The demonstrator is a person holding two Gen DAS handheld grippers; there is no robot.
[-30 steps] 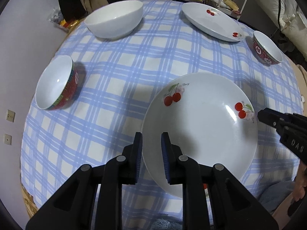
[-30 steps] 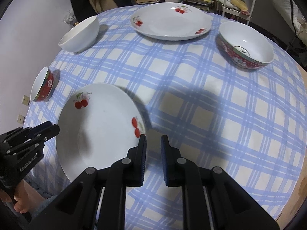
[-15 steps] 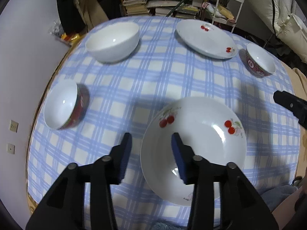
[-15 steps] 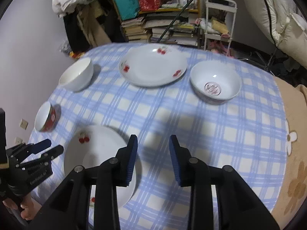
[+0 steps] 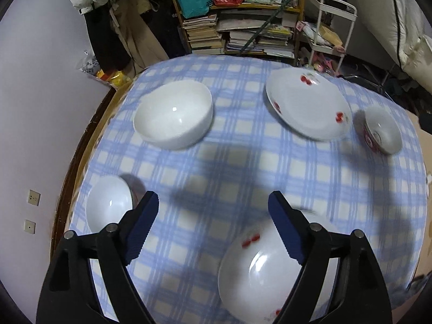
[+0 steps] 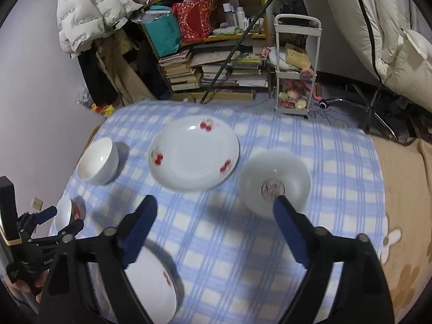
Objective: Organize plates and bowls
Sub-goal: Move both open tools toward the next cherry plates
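My left gripper (image 5: 214, 216) hovers above the blue-checked table (image 5: 243, 175), its jaws opening wide with only cloth between them. A white cherry plate (image 5: 270, 275) lies just beneath its right finger. Farther off stand a large white bowl (image 5: 172, 116), a second cherry plate (image 5: 307, 108), a red-patterned bowl (image 5: 380, 132) and a small red-sided bowl (image 5: 108, 205). My right gripper (image 6: 216, 216) also hangs over the cloth, jaws opening and holding nothing. Ahead of it are the far cherry plate (image 6: 193, 156) and the patterned bowl (image 6: 274, 181). The near plate (image 6: 156, 278) lies at its lower left.
The table's wooden edge (image 5: 81, 145) and a wall run along the left. Behind the table are stacked books on a shelf (image 6: 205, 64), hanging coats (image 6: 89, 13) and a white cart (image 6: 295, 64). A beige flowered blanket (image 6: 405, 216) covers the right side.
Both grippers have risen and tilted up away from the near cherry plate. Their jaws went from nearly shut to wide apart. The plate stays on the table.
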